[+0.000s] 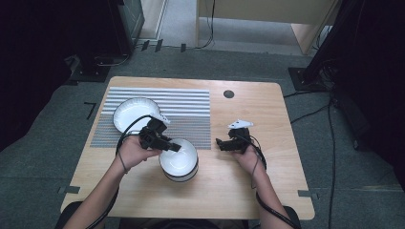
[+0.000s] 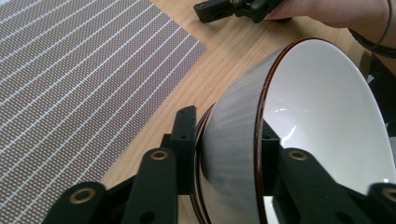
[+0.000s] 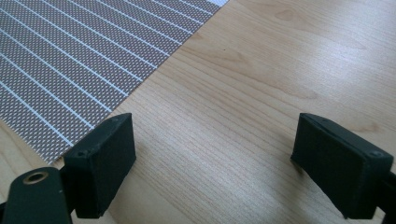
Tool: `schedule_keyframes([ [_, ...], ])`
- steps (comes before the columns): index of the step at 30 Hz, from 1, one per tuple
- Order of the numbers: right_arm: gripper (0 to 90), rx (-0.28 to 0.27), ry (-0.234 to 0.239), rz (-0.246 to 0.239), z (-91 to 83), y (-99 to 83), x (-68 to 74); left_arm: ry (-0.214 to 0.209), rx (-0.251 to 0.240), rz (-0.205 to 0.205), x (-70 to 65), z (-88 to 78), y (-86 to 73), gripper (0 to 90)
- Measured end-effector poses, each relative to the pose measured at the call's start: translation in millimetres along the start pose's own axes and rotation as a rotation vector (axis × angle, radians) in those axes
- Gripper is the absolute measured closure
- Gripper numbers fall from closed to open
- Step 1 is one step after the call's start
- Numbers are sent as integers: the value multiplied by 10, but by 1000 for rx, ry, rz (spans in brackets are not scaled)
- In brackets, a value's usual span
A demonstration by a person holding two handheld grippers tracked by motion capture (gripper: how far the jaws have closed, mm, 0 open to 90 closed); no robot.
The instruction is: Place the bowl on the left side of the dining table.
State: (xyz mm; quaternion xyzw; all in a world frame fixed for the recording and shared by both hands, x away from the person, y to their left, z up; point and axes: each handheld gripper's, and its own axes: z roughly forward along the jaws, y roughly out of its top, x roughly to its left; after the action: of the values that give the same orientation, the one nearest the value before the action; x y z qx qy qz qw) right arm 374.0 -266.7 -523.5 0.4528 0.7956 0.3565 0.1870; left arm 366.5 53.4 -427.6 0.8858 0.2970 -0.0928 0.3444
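L gripper (image 1: 168, 144) is clamped on the near-left rim of the top bowl (image 1: 179, 157): one pad outside the wall, one inside, both pressing. That bowl sits in what looks like a stack, w/ a second rim showing just under it in the left gripper view, though the count is unclear. Stack stands on bare wood at the front edge of the striped mat (image 1: 157, 117). White plate (image 1: 134, 113) lies on the mat behind. R gripper (image 1: 220, 142) rests on the table (image 1: 267, 176), well apart from the bowl, jaws wide, nothing between them.
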Motion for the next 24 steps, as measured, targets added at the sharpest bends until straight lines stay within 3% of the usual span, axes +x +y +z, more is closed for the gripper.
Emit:
schedule_keyframes([
  [4, 125, 0, 1, -3, 0, 0, -2, 5, -18, -3, 12, -2, -5, 767],
  [11, 125, 0, 1, -2, 0, 0, -1, -2, -27, 8, 21, -19, -11, 784],
  [24, 125, 0, 0, -2, 0, 0, 0, -54, -30, 23, 14, -109, 26, 781],
])
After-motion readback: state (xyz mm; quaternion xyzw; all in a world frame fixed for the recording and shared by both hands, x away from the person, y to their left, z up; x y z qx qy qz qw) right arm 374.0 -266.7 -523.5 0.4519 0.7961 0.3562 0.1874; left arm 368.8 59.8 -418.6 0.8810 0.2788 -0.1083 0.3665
